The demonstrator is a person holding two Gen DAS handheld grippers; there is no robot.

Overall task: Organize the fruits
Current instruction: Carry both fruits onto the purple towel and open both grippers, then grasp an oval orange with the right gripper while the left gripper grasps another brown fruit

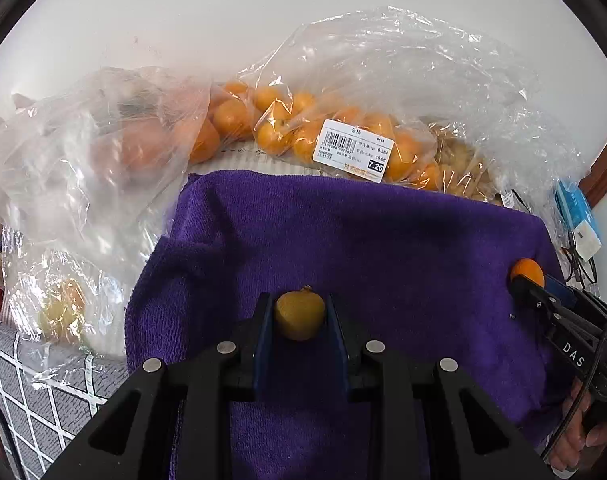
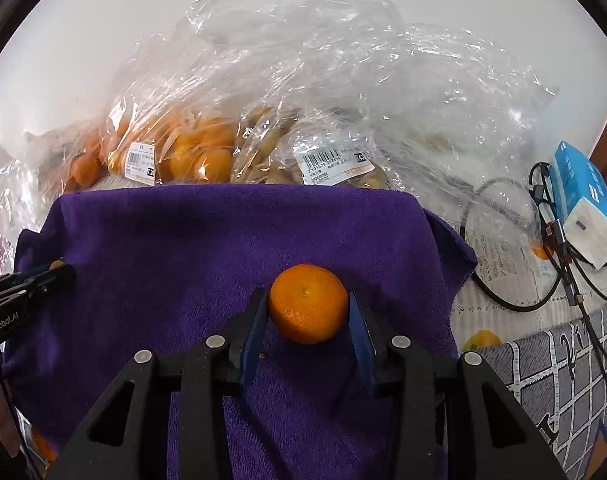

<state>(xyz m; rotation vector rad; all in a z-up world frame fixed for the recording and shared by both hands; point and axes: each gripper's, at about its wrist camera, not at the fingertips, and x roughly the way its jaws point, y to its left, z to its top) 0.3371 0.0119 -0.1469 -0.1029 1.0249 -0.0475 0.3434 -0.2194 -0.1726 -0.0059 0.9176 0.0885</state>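
My left gripper (image 1: 299,314) is shut on a small brownish-yellow fruit (image 1: 299,314), just above the purple towel (image 1: 343,240). My right gripper (image 2: 308,308) is shut on a round orange tangerine (image 2: 308,304) over the same towel (image 2: 223,240). In the left wrist view, the right gripper (image 1: 521,280) shows at the right edge with the tangerine (image 1: 528,270) at its tip. The right wrist view catches the left gripper (image 2: 59,270) at the left edge. Behind the towel lie clear bags of oranges (image 1: 287,128) and of brownish fruits (image 2: 271,160), each with a price label.
Another plastic bag (image 1: 95,152) holds fruit at the left. A blue and white tissue pack (image 2: 583,208) and black cables (image 2: 543,280) lie to the right. A grey grid-patterned cloth (image 2: 563,380) covers the table front. A white wall rises behind.
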